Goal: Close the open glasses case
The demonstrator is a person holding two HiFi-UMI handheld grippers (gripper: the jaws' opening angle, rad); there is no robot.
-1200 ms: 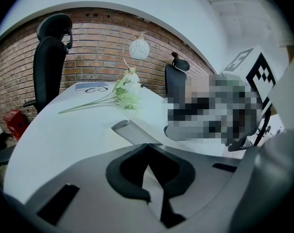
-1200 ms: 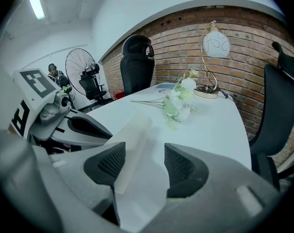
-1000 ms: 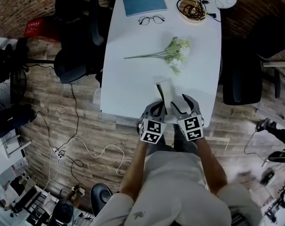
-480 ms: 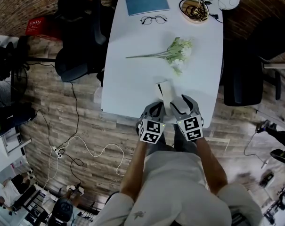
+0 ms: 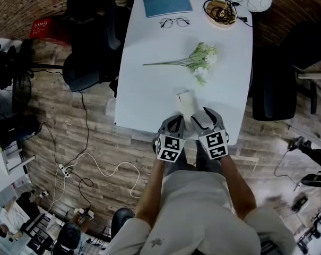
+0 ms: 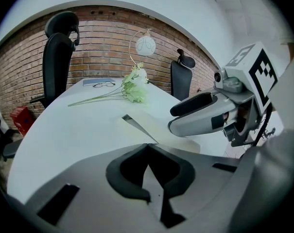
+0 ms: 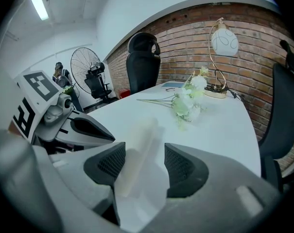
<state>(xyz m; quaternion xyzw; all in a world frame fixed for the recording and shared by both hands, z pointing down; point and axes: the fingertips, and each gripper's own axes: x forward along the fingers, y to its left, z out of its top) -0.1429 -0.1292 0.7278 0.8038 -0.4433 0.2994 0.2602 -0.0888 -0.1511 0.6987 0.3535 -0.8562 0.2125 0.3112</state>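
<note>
Two grippers sit side by side at the near edge of the white table (image 5: 149, 89). The right gripper (image 7: 144, 153) has its jaws apart, and the pale glasses case (image 7: 137, 149) lies lengthwise between them, nearer the pad on the side of the other gripper; whether it touches that pad cannot be told. The left gripper (image 6: 147, 145) has its jaws together at the tips with nothing between them. The case lies just beyond those tips. Flowers (image 5: 200, 60) lie farther up the table, well apart from the case.
</note>
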